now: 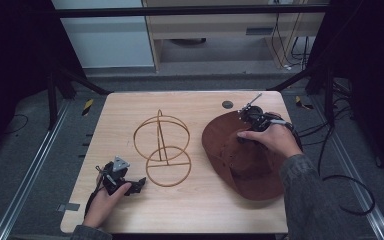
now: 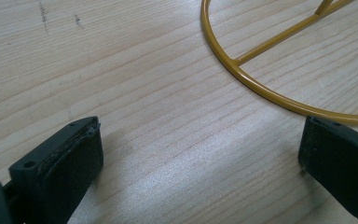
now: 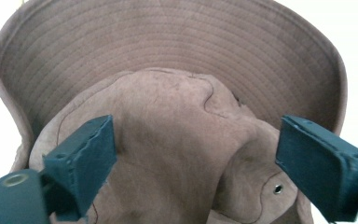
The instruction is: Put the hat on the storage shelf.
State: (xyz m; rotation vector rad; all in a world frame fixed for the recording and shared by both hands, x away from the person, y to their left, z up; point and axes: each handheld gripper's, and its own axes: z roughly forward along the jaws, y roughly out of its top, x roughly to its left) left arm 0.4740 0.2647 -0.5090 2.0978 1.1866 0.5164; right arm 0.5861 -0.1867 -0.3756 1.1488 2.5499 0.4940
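Note:
A brown suede brimmed hat [image 1: 245, 160] lies on the right half of the wooden table [image 1: 195, 205]. My right gripper [image 1: 241, 135] hovers over its crown, jaws pointing at the hat. In the right gripper view the jaws stand wide apart, open [image 3: 191, 135], with the hat's crown [image 3: 177, 154] bulging between and below them and the pads not pressing on it. A gold wire stand [image 1: 162, 145] with two rings rises at the table's middle. My left gripper [image 1: 140, 182] rests near the front left, open [image 2: 200, 140], pointing at the stand's base ring [image 2: 261, 88] with nothing between its pads.
A dark round hole cover [image 1: 227, 104] sits at the table's far edge behind the hat. Black cables [image 1: 350, 185] trail over the floor on the right. A pale cabinet [image 1: 220, 30] stands beyond the table.

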